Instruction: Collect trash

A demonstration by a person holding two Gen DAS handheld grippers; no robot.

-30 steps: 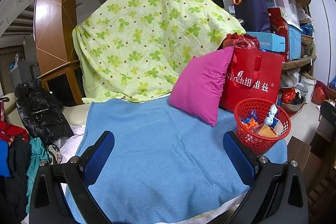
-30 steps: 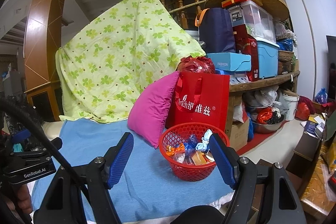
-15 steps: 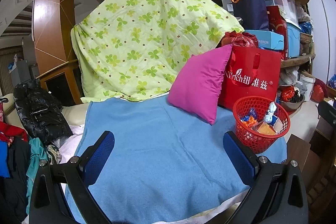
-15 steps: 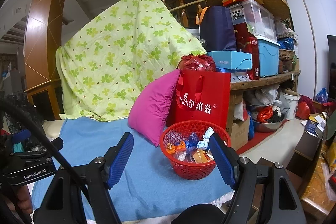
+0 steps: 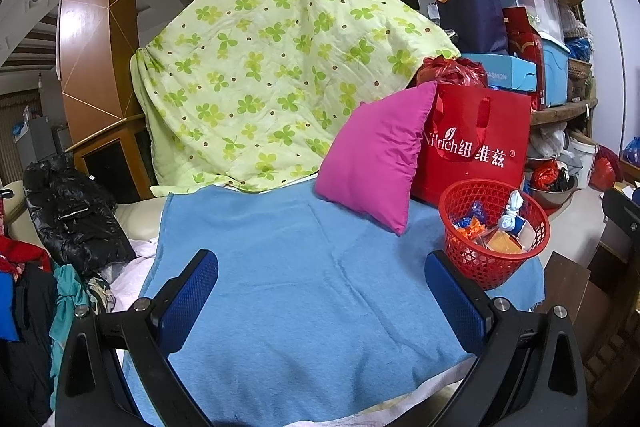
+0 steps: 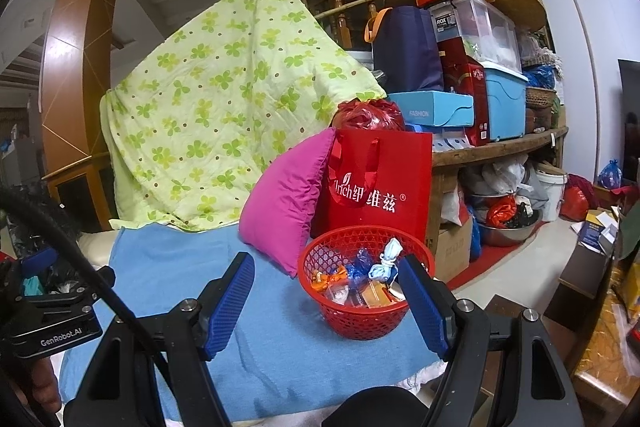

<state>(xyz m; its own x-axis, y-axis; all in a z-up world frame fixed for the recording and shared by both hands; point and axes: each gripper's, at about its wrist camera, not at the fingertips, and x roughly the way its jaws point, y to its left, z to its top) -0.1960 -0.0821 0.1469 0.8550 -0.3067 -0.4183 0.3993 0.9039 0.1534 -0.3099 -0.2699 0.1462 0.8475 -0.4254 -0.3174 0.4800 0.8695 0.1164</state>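
Red basket (image 6: 366,289) of trash sits ahead-right, nearer the right gripper (image 6: 336,303); both it and left gripper (image 5: 322,301) gape empty.

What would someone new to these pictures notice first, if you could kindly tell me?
Probably the big pale-green quilt with clover print, draped like a tent behind the blue towel-covered cushion. Next, the bright magenta pillow leaning against the red paper shopping bag on the right. In front of that bag stands a small red plastic mesh basket filled with wrappers.
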